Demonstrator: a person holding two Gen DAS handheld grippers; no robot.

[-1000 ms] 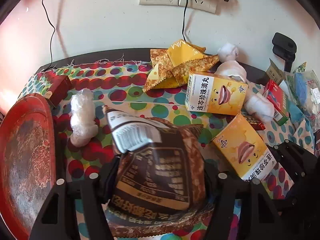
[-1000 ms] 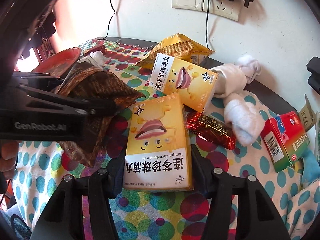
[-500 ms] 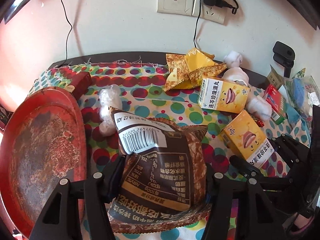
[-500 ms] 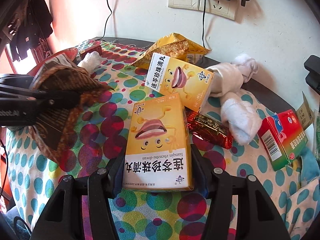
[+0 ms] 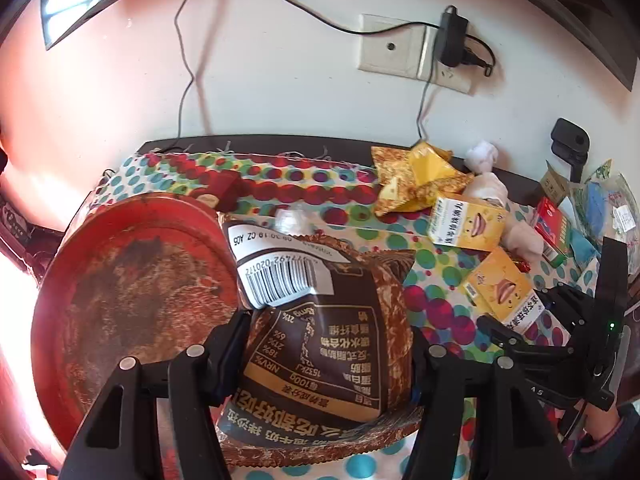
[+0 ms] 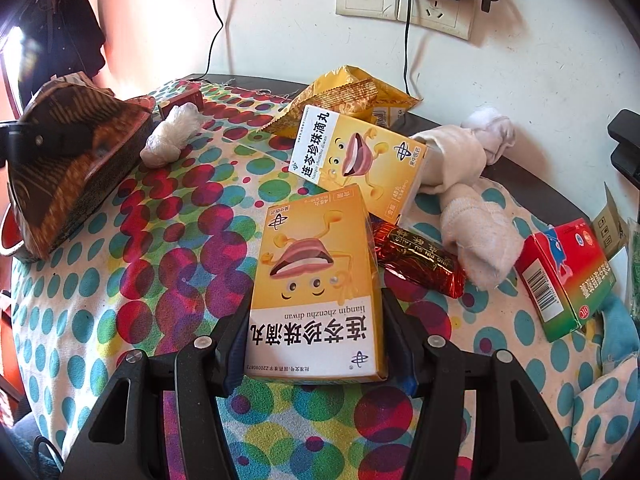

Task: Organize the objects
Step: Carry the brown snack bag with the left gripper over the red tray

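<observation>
My left gripper (image 5: 320, 344) is shut on a brown snack bag (image 5: 320, 344) with a white barcode label, held above the table beside a worn red tray (image 5: 128, 288). The bag also shows at the far left of the right wrist view (image 6: 68, 160). My right gripper (image 6: 316, 340) is shut on a yellow medicine box (image 6: 316, 280) with a cartoon mouth, low over the polka-dot cloth (image 6: 160, 264). That box and gripper show in the left wrist view (image 5: 502, 292) at the right.
A second yellow box (image 6: 356, 160), yellow snack bags (image 6: 348, 96), a red foil bar (image 6: 420, 260), rolled white socks (image 6: 472, 208), a red-green box (image 6: 564, 280) and a plastic-wrapped lump (image 6: 170, 136) lie on the cloth. A wall with sockets (image 6: 400, 0) stands behind.
My left gripper has carried the brown bag up and to the left, toward the red tray. The right gripper keeps hold of the yellow box, nearly still.
</observation>
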